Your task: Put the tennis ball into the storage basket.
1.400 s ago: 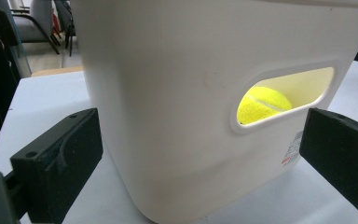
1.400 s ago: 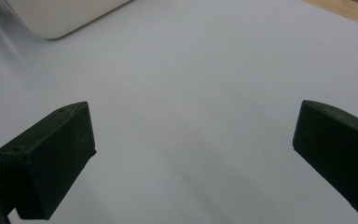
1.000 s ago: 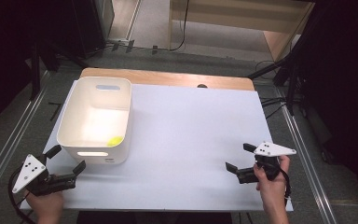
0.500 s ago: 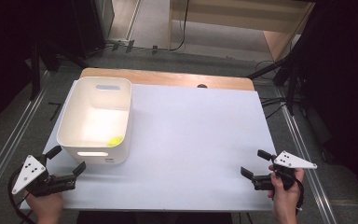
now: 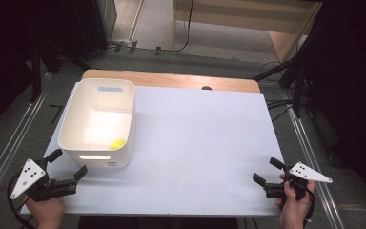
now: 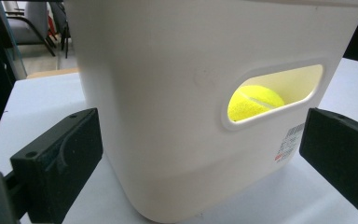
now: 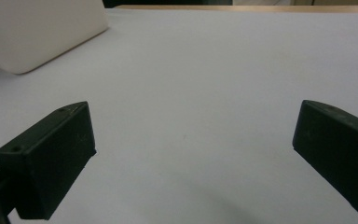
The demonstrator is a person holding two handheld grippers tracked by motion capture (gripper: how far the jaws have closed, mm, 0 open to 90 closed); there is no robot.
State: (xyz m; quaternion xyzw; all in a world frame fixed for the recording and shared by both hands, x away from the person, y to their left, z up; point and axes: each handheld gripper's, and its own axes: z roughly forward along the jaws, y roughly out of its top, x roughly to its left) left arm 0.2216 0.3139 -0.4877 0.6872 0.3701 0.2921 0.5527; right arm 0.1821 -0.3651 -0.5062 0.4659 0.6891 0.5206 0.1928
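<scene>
A white bin [image 5: 99, 125] stands on the white surface [image 5: 195, 143] near its left edge, closer to the near-left corner than to the far one. It has a slot handle cut in its near wall and another in its far wall. A yellow tennis ball [image 5: 117, 143] lies inside on the bin's floor, in the near-right corner of the bin.

The left tool [image 5: 68, 169] sits at the near-left corner of the surface, just in front of the bin's near wall, held by a hand [image 5: 47, 212] that comes in from the bottom edge. Its jaws are spread wide and hold nothing. In the left gripper view the left tool [image 6: 200, 154] looks straight at the near wall of the bin [image 6: 168, 93], with one jaw to each side of it, and the tennis ball [image 6: 255, 101] shows through the slot handle. A small barcode label is stuck to the wall below the slot.

The right tool [image 5: 266, 172] lies at the near-right corner of the surface, well apart from the bin, held by the other hand [image 5: 295, 202]. Its jaws are also wide apart and empty. In the right gripper view the right tool [image 7: 193, 154] faces bare surface [image 7: 200, 70], with a corner of the bin [image 7: 37, 28] at the upper left.
</scene>
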